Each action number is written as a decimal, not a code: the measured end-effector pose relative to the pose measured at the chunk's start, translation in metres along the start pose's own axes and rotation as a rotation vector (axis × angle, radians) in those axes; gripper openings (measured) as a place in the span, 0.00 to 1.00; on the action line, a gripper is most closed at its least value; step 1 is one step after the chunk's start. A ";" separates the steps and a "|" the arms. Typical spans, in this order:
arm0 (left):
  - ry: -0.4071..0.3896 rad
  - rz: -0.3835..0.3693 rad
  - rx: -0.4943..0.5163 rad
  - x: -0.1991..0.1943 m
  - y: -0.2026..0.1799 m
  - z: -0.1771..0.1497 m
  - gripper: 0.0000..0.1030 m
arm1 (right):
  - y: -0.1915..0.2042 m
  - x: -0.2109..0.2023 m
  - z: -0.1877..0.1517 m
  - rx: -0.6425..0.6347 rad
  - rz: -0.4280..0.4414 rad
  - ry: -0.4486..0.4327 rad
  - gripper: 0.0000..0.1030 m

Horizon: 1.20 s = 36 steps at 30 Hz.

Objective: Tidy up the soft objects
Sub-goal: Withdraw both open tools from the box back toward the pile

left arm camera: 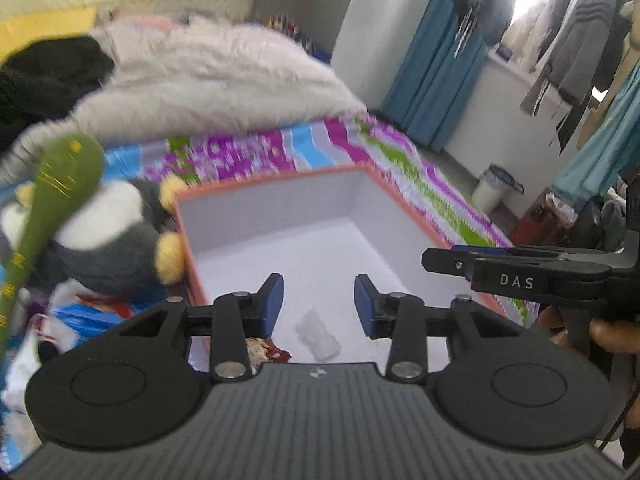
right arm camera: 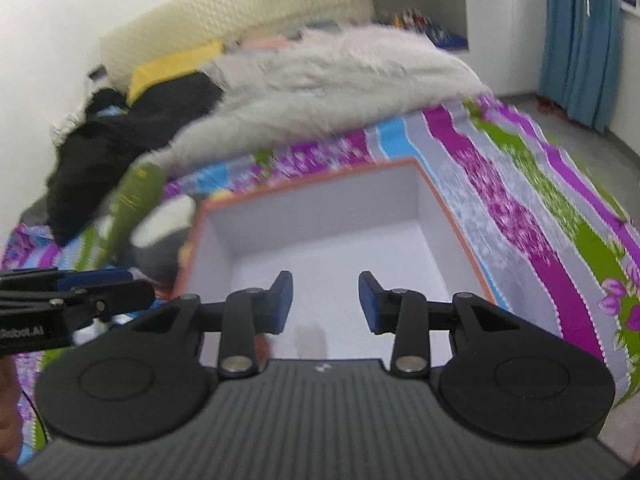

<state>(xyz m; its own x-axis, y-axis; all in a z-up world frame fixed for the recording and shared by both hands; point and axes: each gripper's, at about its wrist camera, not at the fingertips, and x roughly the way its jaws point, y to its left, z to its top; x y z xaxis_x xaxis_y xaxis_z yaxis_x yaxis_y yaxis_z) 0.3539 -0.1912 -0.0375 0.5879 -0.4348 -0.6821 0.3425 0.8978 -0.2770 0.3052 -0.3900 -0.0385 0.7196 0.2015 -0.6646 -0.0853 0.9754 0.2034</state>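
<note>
An orange-rimmed box (left arm camera: 404, 208) with a white inside sits on the striped bedspread; it also shows in the right wrist view (right arm camera: 444, 204). A small white wad (left arm camera: 318, 334) lies on its floor. Left of the box lie a grey and white penguin plush (left arm camera: 108, 236) and a long green plush (left arm camera: 60, 188), also seen in the right wrist view (right arm camera: 132, 200). My left gripper (left arm camera: 319, 305) is open and empty above the box's near side. My right gripper (right arm camera: 325, 301) is open and empty above the box too.
A white furry blanket (left arm camera: 224, 80) and black clothes (left arm camera: 44, 76) lie at the head of the bed. Colourful bags (left arm camera: 92, 312) lie left of the box. A blue curtain (left arm camera: 436, 60), hanging clothes (left arm camera: 572, 48) and a small bin (left arm camera: 494, 188) stand to the right.
</note>
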 end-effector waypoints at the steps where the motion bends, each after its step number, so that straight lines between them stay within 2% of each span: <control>1: -0.020 0.007 0.005 -0.012 -0.001 0.000 0.44 | 0.007 -0.009 0.001 -0.006 0.012 -0.021 0.38; 9: -0.171 0.017 -0.004 -0.111 -0.001 -0.008 0.44 | 0.059 -0.076 -0.003 -0.078 0.075 -0.188 0.38; 14: -0.237 0.058 -0.005 -0.167 0.004 -0.026 0.44 | 0.088 -0.102 -0.021 -0.101 0.115 -0.219 0.38; 25: -0.282 0.175 -0.044 -0.265 0.034 -0.098 0.44 | 0.140 -0.120 -0.070 -0.140 0.173 -0.181 0.38; 30: -0.287 0.215 -0.083 -0.289 0.052 -0.136 0.44 | 0.158 -0.121 -0.098 -0.148 0.195 -0.147 0.38; 36: -0.288 0.306 -0.106 -0.303 0.064 -0.173 0.44 | 0.175 -0.121 -0.124 -0.161 0.237 -0.103 0.38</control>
<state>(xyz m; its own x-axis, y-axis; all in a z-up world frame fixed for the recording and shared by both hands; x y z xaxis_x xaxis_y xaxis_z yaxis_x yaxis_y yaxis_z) 0.0708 0.0104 0.0347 0.8366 -0.1356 -0.5307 0.0521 0.9842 -0.1694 0.1174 -0.2327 -0.0118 0.7321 0.4232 -0.5338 -0.3616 0.9055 0.2220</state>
